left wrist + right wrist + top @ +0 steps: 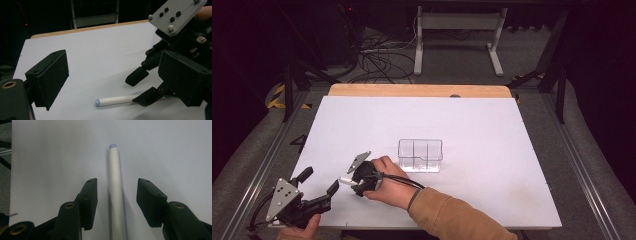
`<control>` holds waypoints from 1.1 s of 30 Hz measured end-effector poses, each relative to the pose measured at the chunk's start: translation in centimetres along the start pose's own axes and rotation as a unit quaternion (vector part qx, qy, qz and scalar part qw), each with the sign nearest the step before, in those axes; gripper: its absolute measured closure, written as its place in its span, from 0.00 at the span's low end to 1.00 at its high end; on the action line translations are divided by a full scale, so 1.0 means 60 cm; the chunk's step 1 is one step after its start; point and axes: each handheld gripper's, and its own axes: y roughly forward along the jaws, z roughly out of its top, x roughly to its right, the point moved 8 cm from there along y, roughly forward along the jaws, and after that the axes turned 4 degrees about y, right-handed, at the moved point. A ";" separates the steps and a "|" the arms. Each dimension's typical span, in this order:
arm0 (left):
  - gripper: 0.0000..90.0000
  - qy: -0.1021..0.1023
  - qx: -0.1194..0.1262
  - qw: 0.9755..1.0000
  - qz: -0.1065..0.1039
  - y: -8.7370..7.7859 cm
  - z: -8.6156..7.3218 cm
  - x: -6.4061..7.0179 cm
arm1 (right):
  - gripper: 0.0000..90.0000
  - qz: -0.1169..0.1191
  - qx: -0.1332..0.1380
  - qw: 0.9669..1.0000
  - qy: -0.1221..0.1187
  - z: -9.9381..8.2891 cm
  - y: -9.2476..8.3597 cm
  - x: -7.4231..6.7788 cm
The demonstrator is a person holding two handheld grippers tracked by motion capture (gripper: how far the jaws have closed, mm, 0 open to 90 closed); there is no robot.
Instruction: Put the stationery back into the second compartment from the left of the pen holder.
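The right gripper [348,184] is held low over the white table [492,130], near its front edge. The right hand [384,181] is wrapped round the gripper's body, with the tan sleeve [452,217] entering from the lower edge of the high view; the wrist is bent so that the tool points toward the left side of the table. Its jaws are seen apart, one on each side of the white marker [116,195], with a gap to each pad; no pad is seen pressing on it. The marker is lying flat on the table, its pale blue end pointing away from the right gripper.

The left gripper [319,186] is held at the front left corner of the table, close beside the right one, and is aimed toward it. The left hand [304,227] is partly visible at the bottom edge. Its jaws stand wide apart and nothing is between them.

A clear divided box [420,155] stands just beyond the right hand.
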 end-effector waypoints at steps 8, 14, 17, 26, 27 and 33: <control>0.12 -0.002 -0.003 1.000 0.001 0.000 -0.001 0.000 | 0.67 -0.002 -0.008 1.000 -0.005 -0.001 0.009 -0.004; 0.12 0.000 -0.004 1.000 0.000 0.001 -0.002 0.000 | 0.76 -0.004 -0.013 1.000 -0.009 -0.002 0.013 -0.002; 0.12 -0.001 -0.002 1.000 0.001 0.000 -0.001 0.000 | 0.80 -0.006 -0.014 1.000 -0.004 -0.002 0.015 -0.001; 0.12 -0.001 -0.004 1.000 0.000 0.000 -0.002 0.000 | 0.87 -0.008 -0.017 1.000 -0.006 -0.004 0.023 0.002; 0.12 -0.002 -0.004 1.000 0.000 0.000 -0.002 0.000 | 0.87 -0.010 -0.016 1.000 -0.003 -0.003 0.024 0.002; 0.12 0.000 -0.003 1.000 0.000 0.000 -0.001 0.001 | 0.87 -0.010 -0.018 1.000 -0.007 -0.004 0.024 0.002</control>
